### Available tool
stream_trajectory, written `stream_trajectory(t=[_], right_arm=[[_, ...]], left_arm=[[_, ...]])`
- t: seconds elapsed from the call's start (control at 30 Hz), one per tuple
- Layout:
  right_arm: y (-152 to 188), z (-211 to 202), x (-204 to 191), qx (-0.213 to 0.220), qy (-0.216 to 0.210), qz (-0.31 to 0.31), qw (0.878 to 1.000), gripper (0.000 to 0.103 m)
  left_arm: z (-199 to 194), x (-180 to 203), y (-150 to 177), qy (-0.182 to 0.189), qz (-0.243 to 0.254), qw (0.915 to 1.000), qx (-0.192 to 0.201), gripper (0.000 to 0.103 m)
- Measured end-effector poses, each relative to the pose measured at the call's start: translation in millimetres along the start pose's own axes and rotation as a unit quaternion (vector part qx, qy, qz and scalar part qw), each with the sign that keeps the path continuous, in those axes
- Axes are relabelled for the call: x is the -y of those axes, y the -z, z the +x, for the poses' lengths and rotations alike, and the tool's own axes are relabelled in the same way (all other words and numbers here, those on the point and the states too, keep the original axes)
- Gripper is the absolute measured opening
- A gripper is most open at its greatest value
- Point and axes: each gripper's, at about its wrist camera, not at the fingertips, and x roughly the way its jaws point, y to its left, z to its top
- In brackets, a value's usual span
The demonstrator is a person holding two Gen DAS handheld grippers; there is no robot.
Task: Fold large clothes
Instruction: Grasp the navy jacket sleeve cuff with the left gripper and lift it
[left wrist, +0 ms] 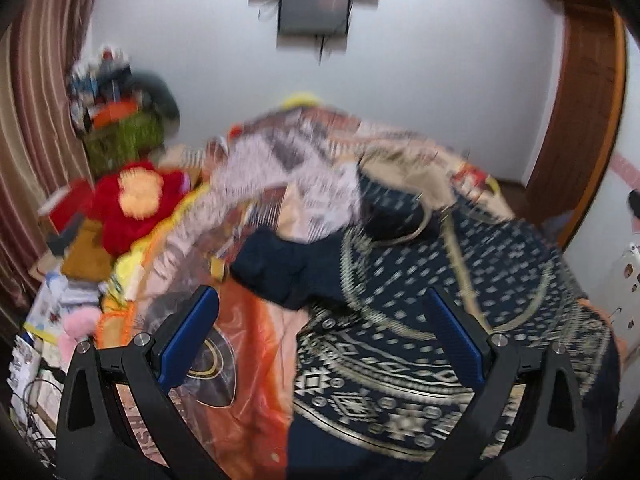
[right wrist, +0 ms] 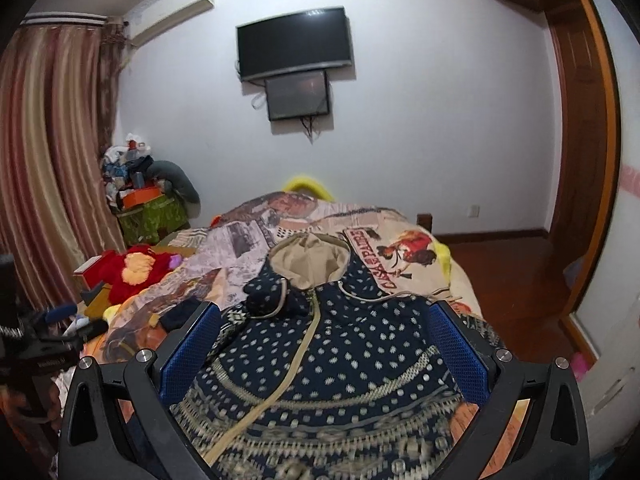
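The bed (right wrist: 448,276) is filling most of both views, and a printed blanket (right wrist: 404,248) is covering it. A navy hoodie (right wrist: 340,344) with pale dots and patterned bands is lying front-up on the blanket at the near end of the bed, its beige-lined hood (right wrist: 308,260) pointing toward the far wall and its zip running down the middle. One dark sleeve (left wrist: 276,268) is lying out to the hoodie's left; the left wrist view is blurring here. A striped curtain (right wrist: 44,184) is hanging at the left, and a TV (right wrist: 294,42) is sitting on the far wall. A red plush toy (right wrist: 132,270) is resting at the bed's left edge. The left tool (left wrist: 320,344) is hovering over the hoodie's left edge, fingers spread and holding nothing. The right tool (right wrist: 324,356) is hovering over the hoodie's chest, fingers spread and empty.
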Motion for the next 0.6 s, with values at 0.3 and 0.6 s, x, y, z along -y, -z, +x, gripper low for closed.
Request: stream_trajectory(t=[0.3, 0.6], right_arm=[[-15.8, 120.4, 8.1, -0.086, 0.005, -0.019, 0.996, 0.103], [-4.5, 216.6, -0.4, -0.167, -0.023, -0.046, 0.985, 0.103]], left_arm=[[133.2, -45.8, -10.9, -0.046, 0.006, 0.9927, -0.112, 0.103], [224.9, -38.6, -18.4, -0.024, 0.061, 0.9815, -0.18, 0.078]])
